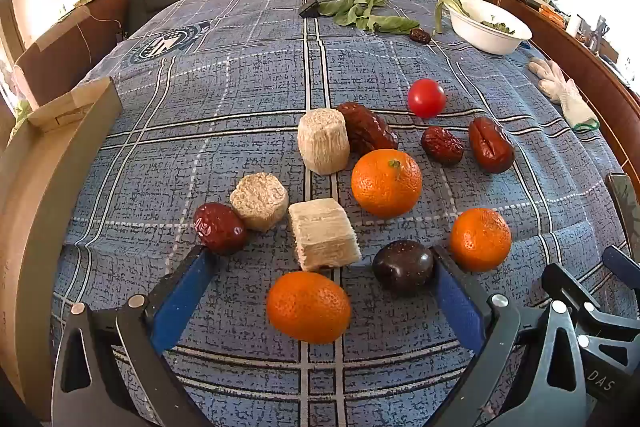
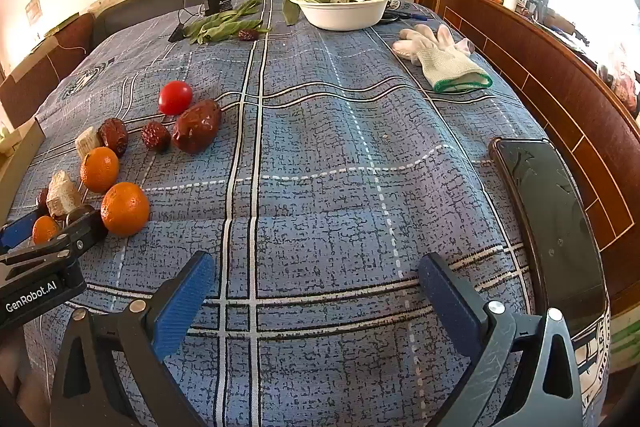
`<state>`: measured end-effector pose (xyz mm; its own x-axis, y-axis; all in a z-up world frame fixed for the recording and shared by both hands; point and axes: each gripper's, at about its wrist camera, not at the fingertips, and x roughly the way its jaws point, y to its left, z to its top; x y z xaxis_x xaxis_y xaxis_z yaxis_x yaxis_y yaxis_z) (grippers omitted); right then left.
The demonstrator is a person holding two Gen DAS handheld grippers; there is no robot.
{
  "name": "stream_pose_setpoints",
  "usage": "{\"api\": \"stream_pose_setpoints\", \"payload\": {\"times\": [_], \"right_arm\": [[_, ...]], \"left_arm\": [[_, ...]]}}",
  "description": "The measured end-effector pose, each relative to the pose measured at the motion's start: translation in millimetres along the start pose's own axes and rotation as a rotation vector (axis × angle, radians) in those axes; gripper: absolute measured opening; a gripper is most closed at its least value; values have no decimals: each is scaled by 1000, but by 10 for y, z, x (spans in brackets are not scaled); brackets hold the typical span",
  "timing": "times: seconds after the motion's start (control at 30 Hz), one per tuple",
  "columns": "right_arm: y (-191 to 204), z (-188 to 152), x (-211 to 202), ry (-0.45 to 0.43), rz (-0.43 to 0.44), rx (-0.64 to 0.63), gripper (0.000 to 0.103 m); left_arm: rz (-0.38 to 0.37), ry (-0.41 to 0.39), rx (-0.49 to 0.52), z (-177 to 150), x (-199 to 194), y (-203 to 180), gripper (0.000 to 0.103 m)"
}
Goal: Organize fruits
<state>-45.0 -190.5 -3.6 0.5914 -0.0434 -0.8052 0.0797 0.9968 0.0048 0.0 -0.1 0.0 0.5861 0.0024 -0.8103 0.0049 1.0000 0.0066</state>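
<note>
The table, under its blue plaid cloth [image 2: 320, 147], carried the whole job, and nothing on it looked sorted yet; I judged the work to be at its opening step, choosing a first fruit. The white bowl [image 2: 346, 9] stood at the far edge, well apart from the fruit, with loose green leaves [image 1: 368, 15] beside it; whether it was meant as the destination I could not tell. The fruit lay bunched on the left half of the cloth: three oranges, the nearest orange [image 1: 308, 307] lying between the fingers of the left gripper [image 1: 320, 267] but untouched by them; pale fibrous blocks [image 1: 324, 235], several red dates [image 1: 220, 228], a dark plum [image 1: 403, 265] just beside the left gripper's right finger, and a small red tomato [image 1: 426, 98] farther back. Both tools tilted down toward the cloth; the left gripper's jaws stood fully spread and empty; the right gripper [image 2: 316, 281], likewise spread and empty, hung over bare cloth near a black phone [image 2: 552, 223]. The next move, I reckoned, called for the left tool to dip and close on that orange.
</note>
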Motion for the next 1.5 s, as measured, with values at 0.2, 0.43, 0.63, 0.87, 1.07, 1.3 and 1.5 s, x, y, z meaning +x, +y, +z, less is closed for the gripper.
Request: {"api": "stream_pose_setpoints", "payload": {"times": [0.2, 0.43, 0.63, 0.87, 1.07, 1.3, 1.5], "right_arm": [[0, 0, 0, 0, 0, 0, 103], [0, 0, 0, 0, 0, 0, 103], [0, 0, 0, 0, 0, 0, 103], [3, 0, 0, 2, -3, 8, 103], [62, -48, -48, 80, -8, 21, 103], [37, -141, -175, 101, 30, 61, 103], [31, -330, -531, -26, 93, 176, 103]], "left_arm": [[-2, 0, -1, 0, 0, 1, 103], [-2, 0, -1, 0, 0, 0, 103], [-2, 0, -1, 0, 0, 1, 103], [-11, 29, 15, 13, 2, 0, 103], [-41, 78, 66, 71, 41, 10, 103], [-87, 84, 44, -28, -116, 143, 99], [8, -220, -8, -177, -965, 355, 97]]}}
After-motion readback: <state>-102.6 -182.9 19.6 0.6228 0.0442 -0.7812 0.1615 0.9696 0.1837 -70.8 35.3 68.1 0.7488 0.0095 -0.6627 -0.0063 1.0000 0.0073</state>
